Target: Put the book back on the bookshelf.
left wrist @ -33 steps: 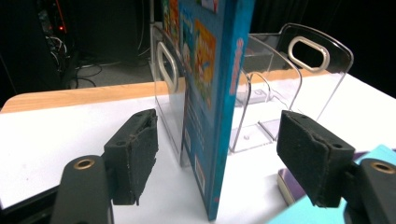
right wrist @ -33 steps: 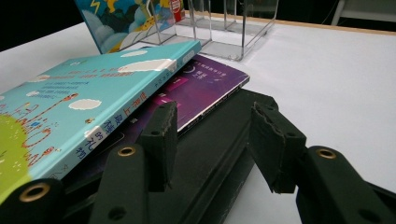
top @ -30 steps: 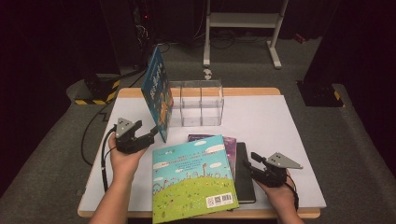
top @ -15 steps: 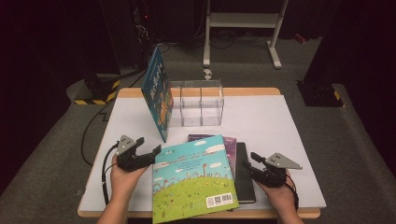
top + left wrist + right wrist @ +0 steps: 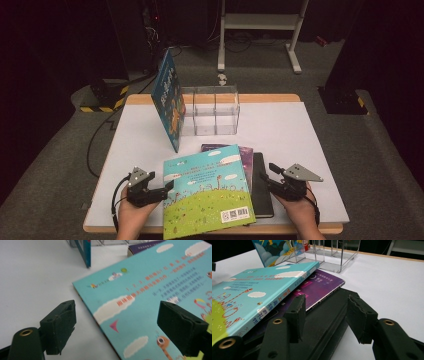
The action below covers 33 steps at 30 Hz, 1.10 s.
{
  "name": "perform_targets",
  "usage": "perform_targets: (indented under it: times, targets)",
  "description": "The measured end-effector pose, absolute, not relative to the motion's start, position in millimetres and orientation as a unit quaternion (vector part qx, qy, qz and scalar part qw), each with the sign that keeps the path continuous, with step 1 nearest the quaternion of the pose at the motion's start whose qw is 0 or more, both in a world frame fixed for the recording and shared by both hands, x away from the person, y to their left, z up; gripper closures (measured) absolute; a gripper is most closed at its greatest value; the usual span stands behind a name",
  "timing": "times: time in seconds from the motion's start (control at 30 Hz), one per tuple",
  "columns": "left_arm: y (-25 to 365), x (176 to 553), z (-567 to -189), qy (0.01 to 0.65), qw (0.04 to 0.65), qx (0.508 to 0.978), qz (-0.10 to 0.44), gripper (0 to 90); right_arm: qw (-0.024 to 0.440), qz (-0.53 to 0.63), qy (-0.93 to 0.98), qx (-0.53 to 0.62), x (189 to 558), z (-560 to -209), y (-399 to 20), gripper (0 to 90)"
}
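My left gripper [image 5: 167, 186] has dropped to the teal picture book [image 5: 207, 192]; its jaws have just been opening, now wide, straddling the book's left edge without touching; book lies flat atop the stack, glossy; right gripper [image 5: 270, 181] half-open over the black book [image 5: 262, 185], holding nothing

— Top of the stack? Turquoise picture book [image 5: 207, 190], back cover up, clouds, green hill, barcode sticker at the near right corner.
— Lying flat?
— Nearly; skewed on the pile, overhanging the purple book [image 5: 245, 152] beneath on the left and near sides.
— And lowest?
— Black book [image 5: 262, 185], flat on the worktop, spine edge peeking out to the right of the turquoise one.
— Purple one?
— Sandwiched between, far corner showing beyond the turquoise cover.
— Anything else?
— Blue picture book [image 5: 168, 97], standing tilted, farther back and left of the turquoise one, well apart.
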<state>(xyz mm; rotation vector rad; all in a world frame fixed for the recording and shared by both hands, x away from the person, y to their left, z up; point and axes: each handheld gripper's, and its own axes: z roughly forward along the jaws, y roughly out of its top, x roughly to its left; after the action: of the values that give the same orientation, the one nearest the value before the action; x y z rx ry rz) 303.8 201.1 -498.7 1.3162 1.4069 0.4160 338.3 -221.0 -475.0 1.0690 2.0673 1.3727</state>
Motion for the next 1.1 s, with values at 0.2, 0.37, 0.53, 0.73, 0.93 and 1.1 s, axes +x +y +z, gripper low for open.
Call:
perform_targets:
  times: [0.2,0.37,0.53,0.73,0.93,1.1]
  targets:
    - [195.0,298.7,-509.4,0.601,0.537,0.569,0.160,14.8,0.223,0.493,0.748,0.383,337.1,-472.6,-220.3,48.8]
    - [192.3,297.0,-513.0,0.605,0.536,0.570,0.149,14.3,0.232,0.495,0.751,0.371,333.1,-466.2,-214.9,47.1]
    - [191.4,296.2,-514.2,0.605,0.545,0.567,0.125,14.2,0.226,0.496,0.762,0.350,328.3,-462.4,-201.2,47.0]
    - [188.8,295.1,-514.7,0.606,0.551,0.562,0.115,14.0,0.220,0.497,0.768,0.337,323.3,-460.1,-189.5,45.9]
    - [187.1,295.4,-514.6,0.611,0.551,0.556,0.116,13.8,0.212,0.499,0.772,0.332,321.1,-459.0,-183.7,45.3]
    - [187.8,295.4,-514.5,0.611,0.550,0.557,0.115,14.4,0.208,0.495,0.776,0.332,321.9,-461.5,-180.3,45.4]
